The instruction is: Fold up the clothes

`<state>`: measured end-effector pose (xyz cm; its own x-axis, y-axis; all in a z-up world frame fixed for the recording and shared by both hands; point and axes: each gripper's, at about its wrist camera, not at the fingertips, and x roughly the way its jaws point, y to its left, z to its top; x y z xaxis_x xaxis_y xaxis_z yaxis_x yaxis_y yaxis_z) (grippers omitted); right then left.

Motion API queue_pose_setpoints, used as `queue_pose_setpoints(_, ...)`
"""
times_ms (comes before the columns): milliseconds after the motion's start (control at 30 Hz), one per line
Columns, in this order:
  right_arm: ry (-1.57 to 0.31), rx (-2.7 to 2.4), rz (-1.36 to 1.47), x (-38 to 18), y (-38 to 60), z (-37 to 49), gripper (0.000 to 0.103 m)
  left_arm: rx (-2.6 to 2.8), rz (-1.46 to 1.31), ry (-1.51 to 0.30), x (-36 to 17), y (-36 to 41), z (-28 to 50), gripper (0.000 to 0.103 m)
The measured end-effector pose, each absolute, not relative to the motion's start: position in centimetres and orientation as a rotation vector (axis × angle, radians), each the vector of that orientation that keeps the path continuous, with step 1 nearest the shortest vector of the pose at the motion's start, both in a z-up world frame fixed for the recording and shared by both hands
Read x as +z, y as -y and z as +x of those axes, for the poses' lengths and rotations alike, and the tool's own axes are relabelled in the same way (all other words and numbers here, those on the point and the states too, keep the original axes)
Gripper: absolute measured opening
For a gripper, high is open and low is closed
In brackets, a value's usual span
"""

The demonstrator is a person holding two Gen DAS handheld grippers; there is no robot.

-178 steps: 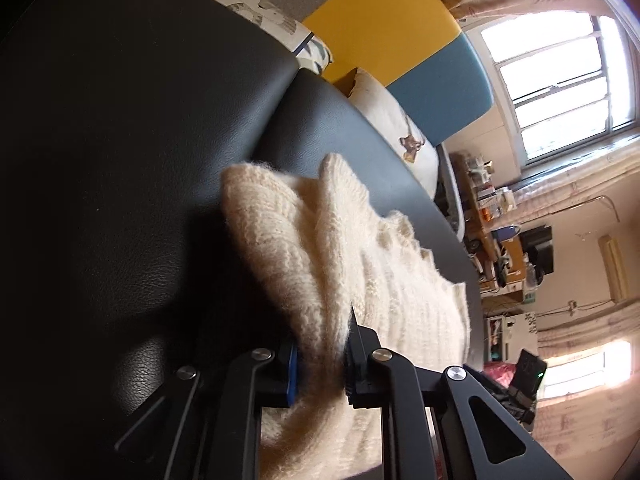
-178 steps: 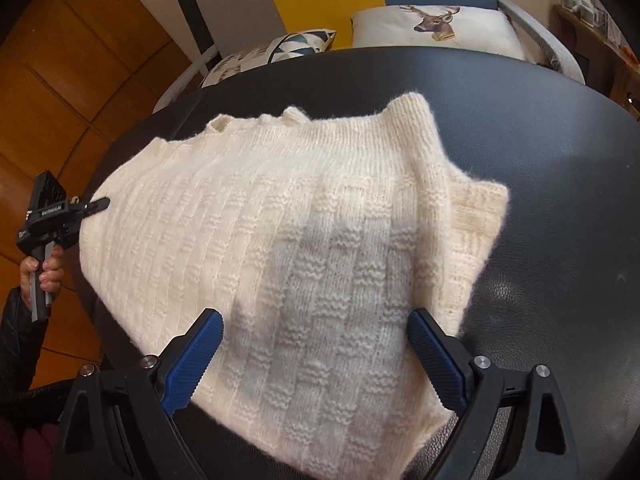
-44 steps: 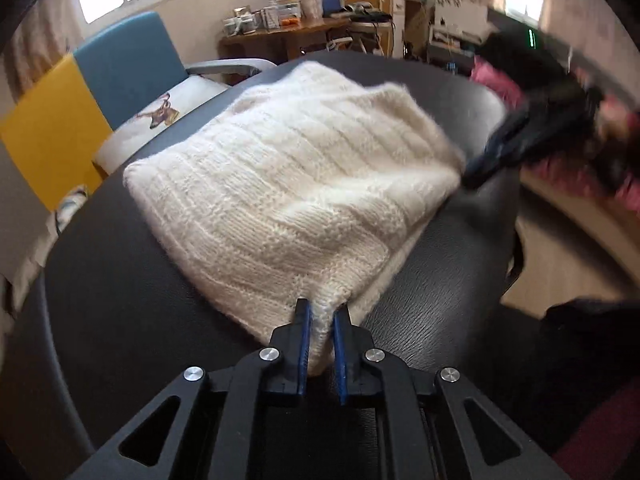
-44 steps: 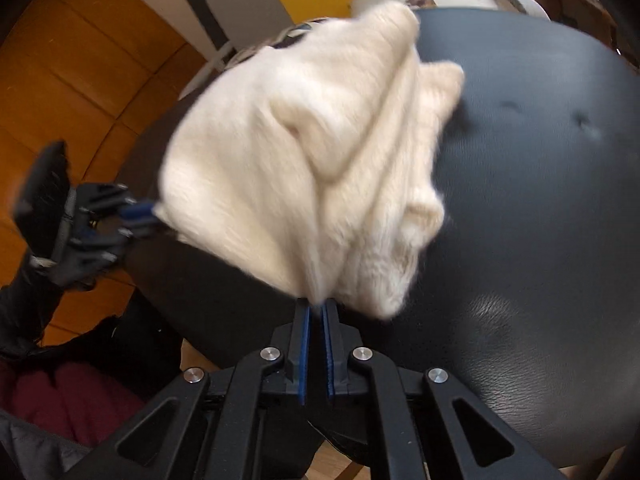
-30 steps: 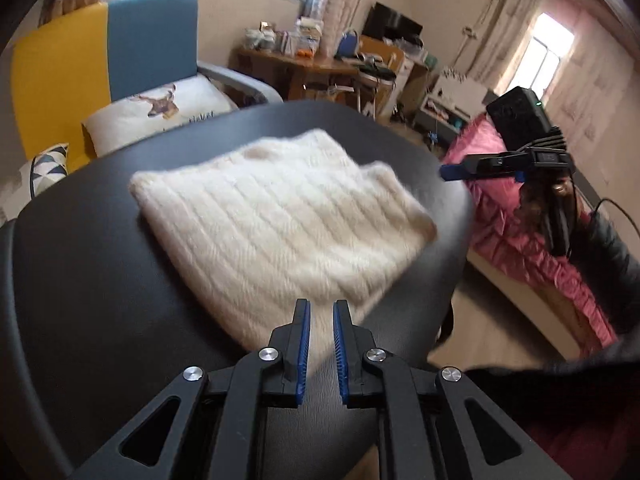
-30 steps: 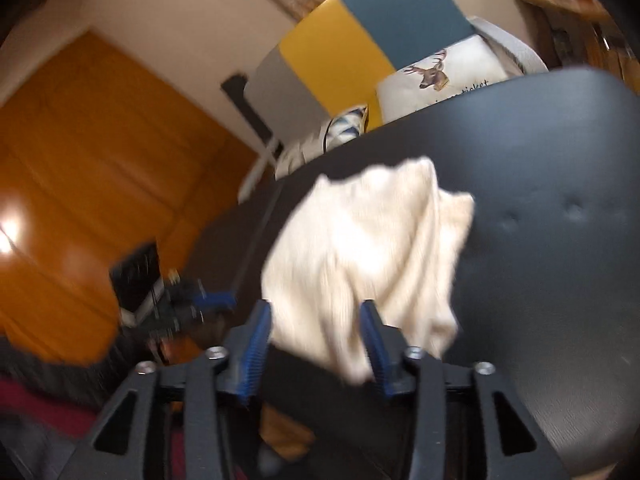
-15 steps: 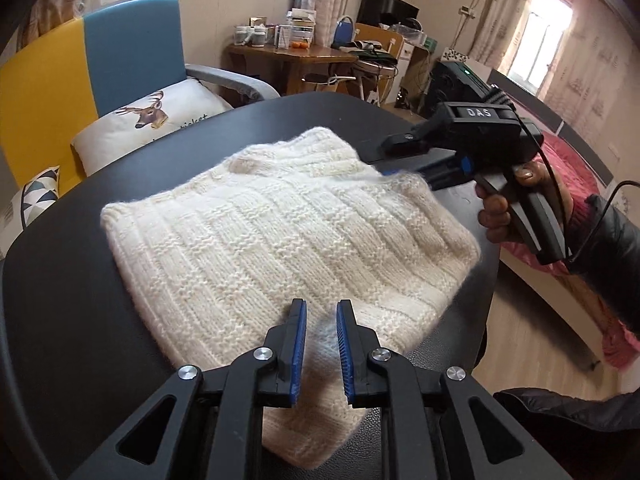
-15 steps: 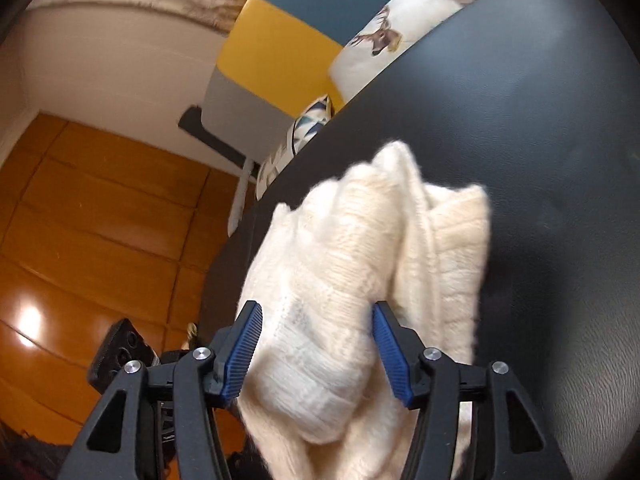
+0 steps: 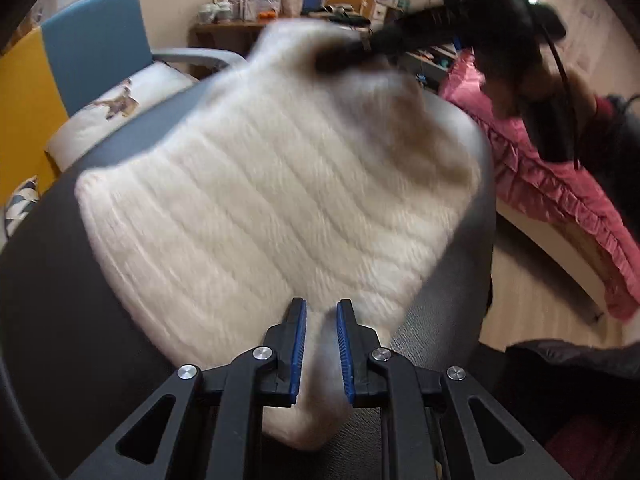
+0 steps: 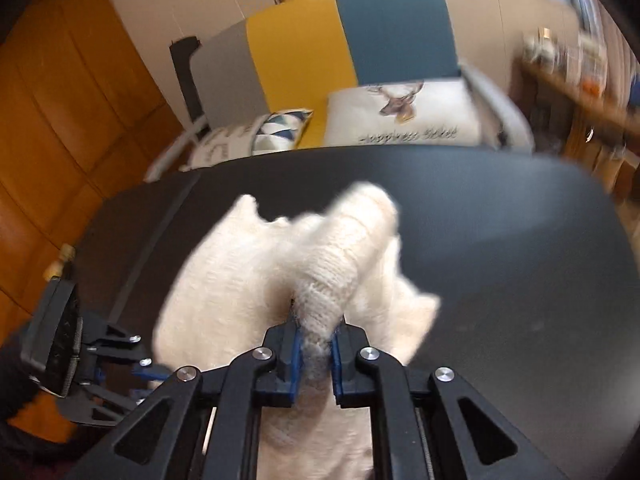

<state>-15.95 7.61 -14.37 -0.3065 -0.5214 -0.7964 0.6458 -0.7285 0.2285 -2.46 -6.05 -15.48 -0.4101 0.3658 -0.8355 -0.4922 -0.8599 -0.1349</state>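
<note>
Folding step in hand: cream sweater (image 9: 280, 200) pinched at opposite edges by the narrow jaws of left gripper (image 9: 321, 348) and right gripper (image 10: 316, 356), to be lifted over the black worktop (image 10: 500, 240) and doubled.

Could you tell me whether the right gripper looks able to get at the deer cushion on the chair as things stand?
Probably not: the right gripper is shut on the sweater, and the black table lies between it and the deer cushion.

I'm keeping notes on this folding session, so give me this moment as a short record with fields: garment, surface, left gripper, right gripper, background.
garment: cream knit sweater, partly folded, blurred
surface: black padded tabletop
left gripper: nearly shut, pinching the sweater's near edge
right gripper: shut on a bunched fold of knit
background: deer-print cushion on a yellow and blue chair
</note>
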Motion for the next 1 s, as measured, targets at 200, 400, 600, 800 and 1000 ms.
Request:
queue_pose_setpoints(200,0.011,-2.050,1.373,-20.9,-10.4,-16.9,0.010,2.235,-1.295,-0.091,-15.2,6.3,-1.9,0.016)
queue_pose_setpoints(400,0.276,-1.948,1.392,-22.8,-12.2,-16.6,0.010,2.229,-1.205,0.235,-11.9,9.8,-4.1,0.016)
queue_pose_setpoints(600,0.309,-1.837,1.364,-23.0,-11.8,-13.1,0.010,2.353,-1.171,0.312,-10.4,11.2,-7.4,0.024)
queue_pose_setpoints(800,0.412,-1.880,1.334,-23.1,-13.1,-11.6,0.011,2.310,-1.294,0.049,-13.9,6.3,-8.3,0.024)
queue_pose_setpoints(1000,0.374,-2.099,1.199,-18.6,-16.0,-10.0,0.024,2.313,-1.282,0.015,-13.7,6.0,-7.5,0.024)
